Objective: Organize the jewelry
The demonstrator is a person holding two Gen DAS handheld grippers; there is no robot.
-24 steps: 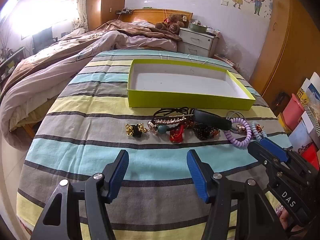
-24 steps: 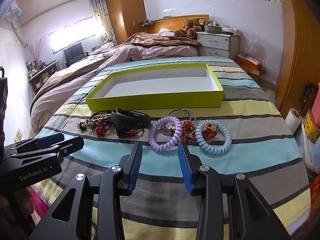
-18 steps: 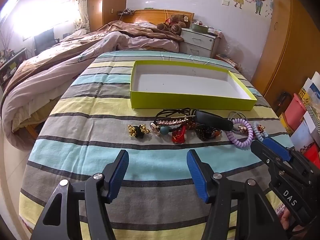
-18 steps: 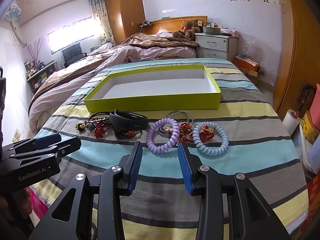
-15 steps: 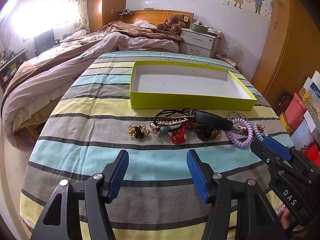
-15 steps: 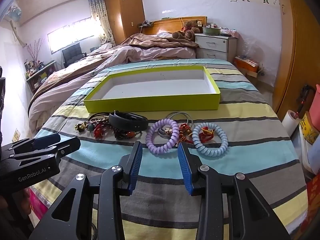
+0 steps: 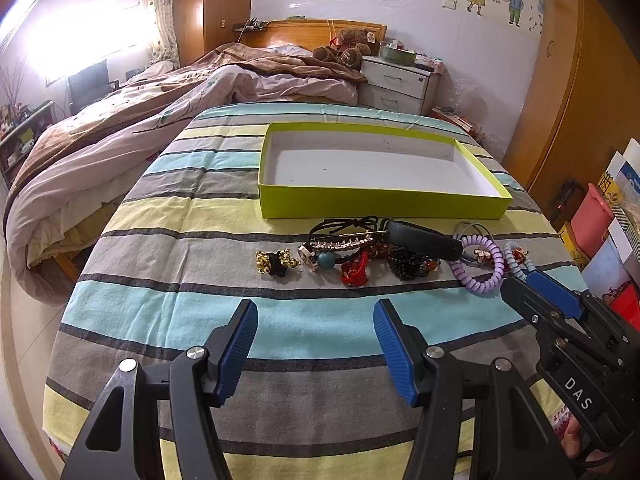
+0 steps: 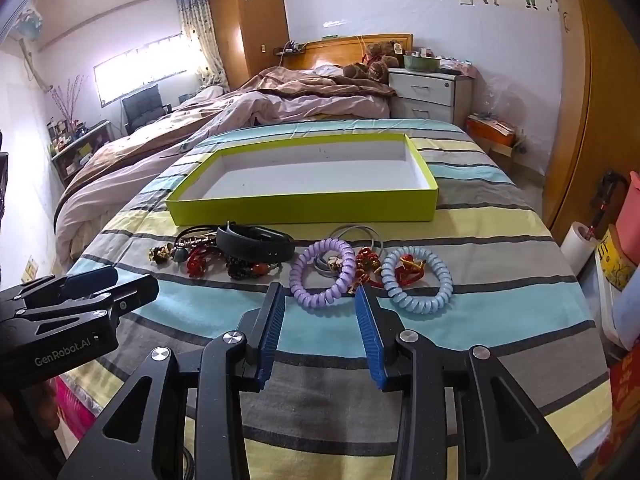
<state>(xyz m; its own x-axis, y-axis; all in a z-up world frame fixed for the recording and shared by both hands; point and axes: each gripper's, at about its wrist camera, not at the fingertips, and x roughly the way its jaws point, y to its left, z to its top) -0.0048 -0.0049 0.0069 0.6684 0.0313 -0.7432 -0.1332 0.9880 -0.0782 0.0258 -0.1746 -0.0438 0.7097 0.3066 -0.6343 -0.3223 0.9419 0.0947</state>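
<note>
A row of jewelry lies on the striped tablecloth in front of an empty lime-green box. From left: a gold-and-black hair tie, a rhinestone clip, red beads, a black band, a purple coil bracelet and a light-blue coil bracelet. My left gripper is open and empty, short of the row. My right gripper is open and empty, just before the purple coil; it also shows in the left wrist view.
The table has its near edge below the grippers and drops off at both sides. A bed with a brown quilt lies to the left and behind. Boxes and bags stand at the right. A nightstand is far behind.
Both grippers have drifted slightly toward the jewelry row; the jaws' openings are unchanged. Nothing on the table has moved.
</note>
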